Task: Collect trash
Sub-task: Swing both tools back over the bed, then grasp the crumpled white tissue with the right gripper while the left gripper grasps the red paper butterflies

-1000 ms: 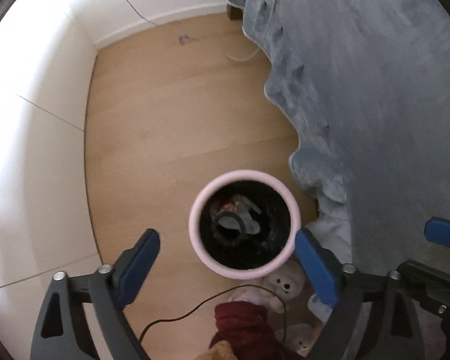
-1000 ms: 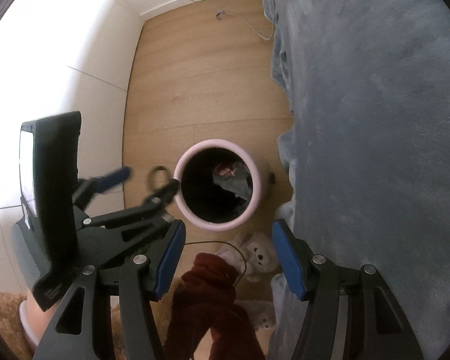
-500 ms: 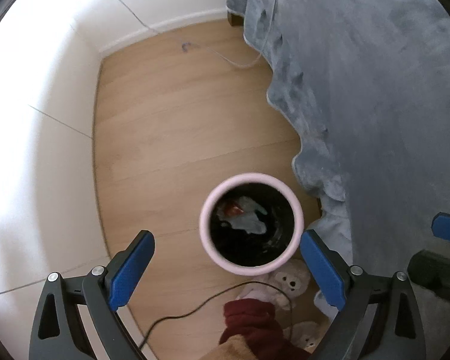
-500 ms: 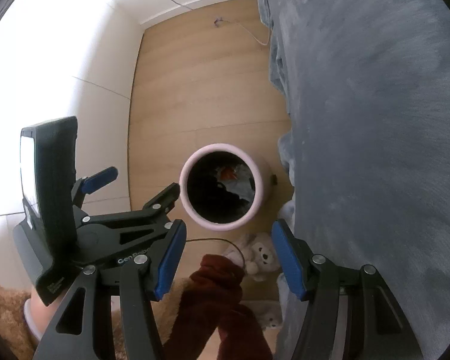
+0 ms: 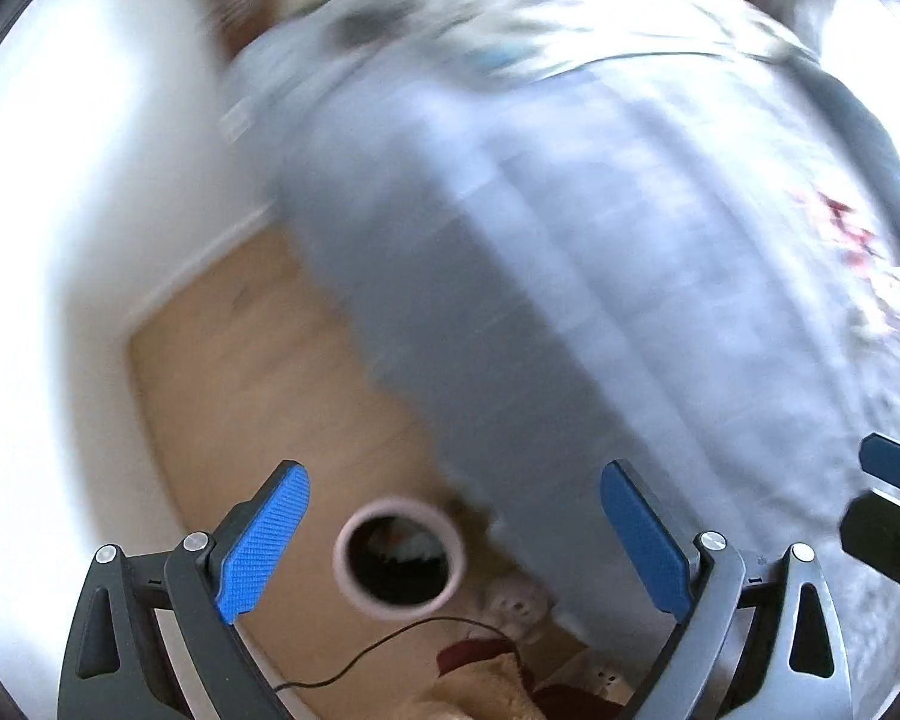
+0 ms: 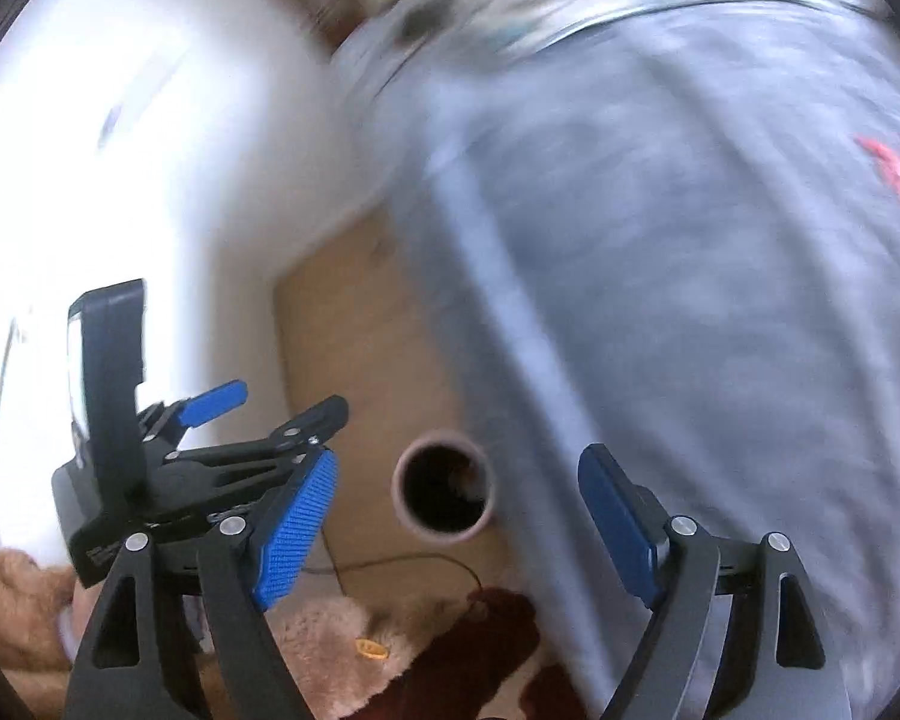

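Observation:
A pink round trash bin (image 5: pixel 399 551) stands on the wooden floor beside the bed, with crumpled trash inside; it also shows in the right wrist view (image 6: pixel 444 486). My left gripper (image 5: pixel 456 546) is open and empty, well above the bin. My right gripper (image 6: pixel 459 525) is open and empty, also high above it. The left gripper (image 6: pixel 210 420) shows in the right wrist view to the left. A red and white scrap (image 5: pixel 852 240) lies on the grey blanket at the far right; it is blurred. It also shows in the right wrist view (image 6: pixel 897 171).
A grey blanket (image 5: pixel 600 252) covers the bed on the right. A white wall (image 5: pixel 60 240) bounds the left. Plush toys (image 5: pixel 519 603), a dark red cloth (image 6: pixel 480 642) and a thin black cable (image 5: pixel 390 642) lie on the floor near the bin.
Both grippers have risen and tilted up toward the bed. The bin looks smaller and lower in both views, and the blanket top with the red scrap has come into view. Both views are blurred.

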Demonstrator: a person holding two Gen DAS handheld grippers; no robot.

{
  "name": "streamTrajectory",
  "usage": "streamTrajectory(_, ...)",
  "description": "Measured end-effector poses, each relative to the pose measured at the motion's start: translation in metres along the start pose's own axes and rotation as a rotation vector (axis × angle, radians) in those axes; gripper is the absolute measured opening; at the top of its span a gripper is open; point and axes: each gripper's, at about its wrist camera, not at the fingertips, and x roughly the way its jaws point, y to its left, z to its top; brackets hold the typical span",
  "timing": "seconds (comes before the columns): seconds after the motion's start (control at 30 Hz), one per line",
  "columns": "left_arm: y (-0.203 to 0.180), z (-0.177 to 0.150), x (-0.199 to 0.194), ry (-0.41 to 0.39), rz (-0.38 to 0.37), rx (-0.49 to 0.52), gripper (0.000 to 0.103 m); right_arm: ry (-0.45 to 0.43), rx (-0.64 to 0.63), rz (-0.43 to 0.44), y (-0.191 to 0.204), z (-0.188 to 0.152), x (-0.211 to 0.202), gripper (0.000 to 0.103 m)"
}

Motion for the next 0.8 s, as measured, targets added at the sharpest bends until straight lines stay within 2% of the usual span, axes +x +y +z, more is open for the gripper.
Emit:
streamTrajectory(0.1,-0.068,0.042,-0.011,-0.030,-0.072,0.158,0.098,-0.111,0.155,-0.070,-0.052,0.003,-0.049,0.087)
streamTrajectory(0.23,-0.149,0.084,-0.015,-0.068,-0.147,0.327,0.098,-0.255,0.411,-0.162,-0.135,-0.001,-0.103,0.088)
streamTrajectory(0.37,-0.208,0.107,0.001,-0.066,-0.191,0.444,0.098,-0.339,0.612,-0.236,-0.209,0.002,-0.126,0.088)
streamTrajectory(0.53,-0.255,0.121,0.040,-0.003,-0.202,0.545,0.098,-0.295,0.731,-0.250,-0.277,0.017,-0.104,0.088)
streamTrajectory(0.63,-0.271,0.120,0.056,0.015,-0.190,0.604,0.098,-0.266,0.772,-0.224,-0.298,0.024,-0.086,0.088)
streamTrajectory(0.8,-0.283,0.126,0.086,0.056,-0.162,0.664,0.098,-0.224,0.801,-0.241,-0.322,0.042,-0.051,0.088)
